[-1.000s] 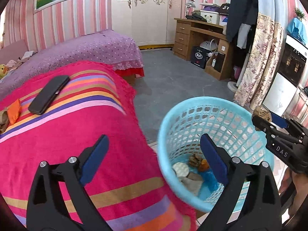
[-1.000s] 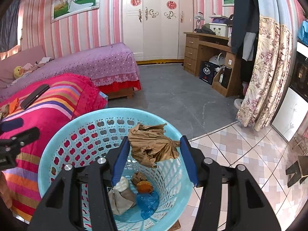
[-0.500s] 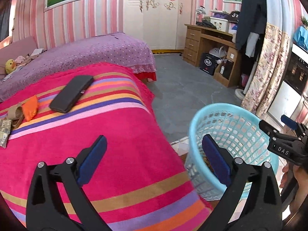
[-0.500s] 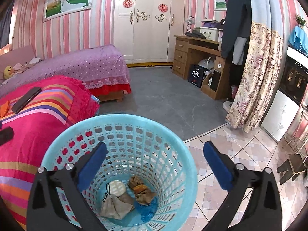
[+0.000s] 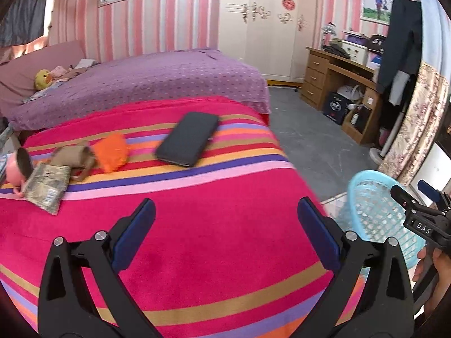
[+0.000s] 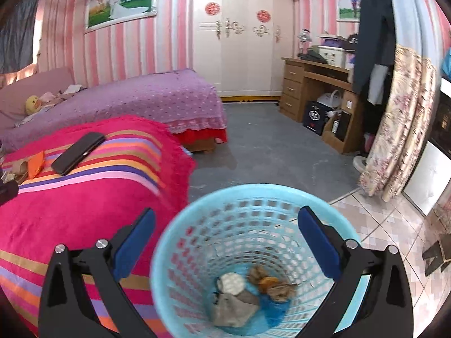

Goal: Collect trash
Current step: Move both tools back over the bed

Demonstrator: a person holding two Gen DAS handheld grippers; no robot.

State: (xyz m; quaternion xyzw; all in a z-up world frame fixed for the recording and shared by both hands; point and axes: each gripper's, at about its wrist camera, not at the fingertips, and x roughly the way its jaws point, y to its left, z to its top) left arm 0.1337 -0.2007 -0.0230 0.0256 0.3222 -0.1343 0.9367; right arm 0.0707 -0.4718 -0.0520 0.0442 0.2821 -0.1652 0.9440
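A light blue plastic basket (image 6: 197, 225) stands on the floor beside the striped pink blanket (image 5: 214, 242); it also shows in the left wrist view (image 5: 375, 211). Several crumpled scraps (image 6: 234, 307) lie in its bottom. My right gripper (image 6: 225, 242) is open and empty right above the basket. My left gripper (image 5: 225, 233) is open and empty over the blanket. On the blanket's far left lie an orange wrapper (image 5: 111, 152), a brown crumpled piece (image 5: 74, 156), a printed packet (image 5: 46, 187) and a paper cup (image 5: 22, 163).
A black phone (image 5: 188, 138) lies on the blanket next to the orange wrapper. A purple bed (image 5: 146, 84) is behind. A wooden desk (image 6: 318, 90), hanging clothes and a floral curtain (image 6: 400, 124) stand at the right. Grey floor lies between.
My right gripper opened and dropped a brown crumpled scrap into the basket. My left gripper swung left, away from the basket and over the blanket toward the trash.
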